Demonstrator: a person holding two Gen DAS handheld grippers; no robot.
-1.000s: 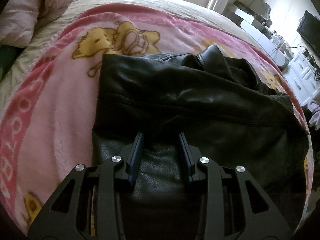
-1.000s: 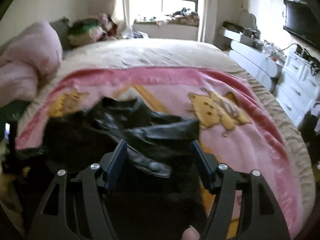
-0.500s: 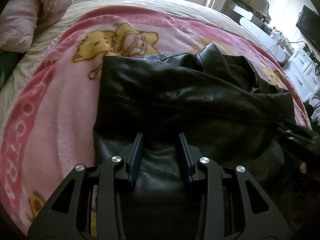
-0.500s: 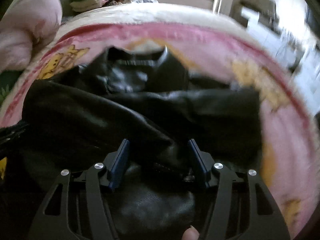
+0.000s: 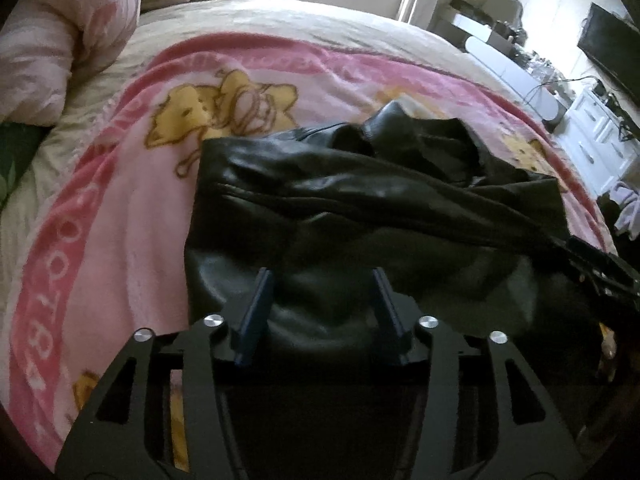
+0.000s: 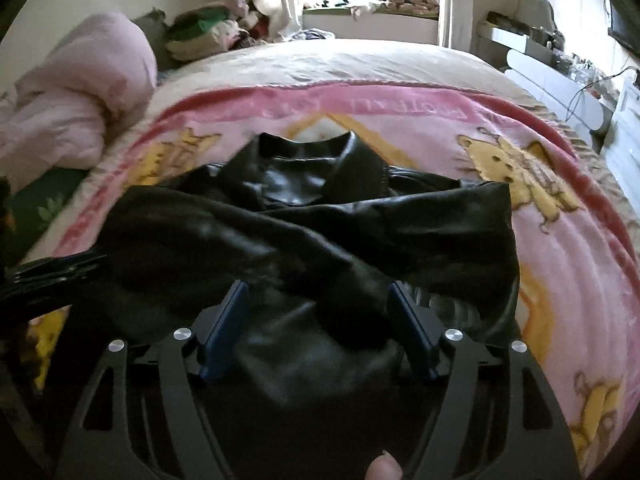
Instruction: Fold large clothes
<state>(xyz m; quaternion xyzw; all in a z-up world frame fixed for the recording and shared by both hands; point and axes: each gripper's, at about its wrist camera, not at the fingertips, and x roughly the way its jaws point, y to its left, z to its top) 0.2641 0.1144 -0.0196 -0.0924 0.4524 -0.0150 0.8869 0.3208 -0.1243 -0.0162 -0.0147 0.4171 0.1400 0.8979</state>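
A black leather jacket [image 5: 360, 200] lies collar-away on the pink cartoon blanket [image 5: 100, 220], both sleeves folded across its front [image 6: 280, 240]. My left gripper [image 5: 320, 276] hovers over the jacket's lower left part. Its jaws are opening, and leather lies below them with the pads not pressing on it. My right gripper [image 6: 317, 286] is low over the lower right part and its jaws are opening too. A sleeve end lies loose between its fingers. Each gripper shows at the edge of the other's view: the right gripper [image 5: 600, 272], the left gripper [image 6: 52, 272].
A rolled pink duvet [image 6: 72, 100] lies at the bed's left, with a heap of clothes [image 6: 208, 28] behind it near the window. A white dresser [image 5: 600, 140] and a dark screen [image 5: 612, 52] stand to the right of the bed. A thumb tip [image 6: 384, 470] shows at the bottom.
The right gripper came down from above the bed onto the jacket, laid the sleeve across its front and widened its jaws. The left gripper's jaws widened and it lifted slightly.
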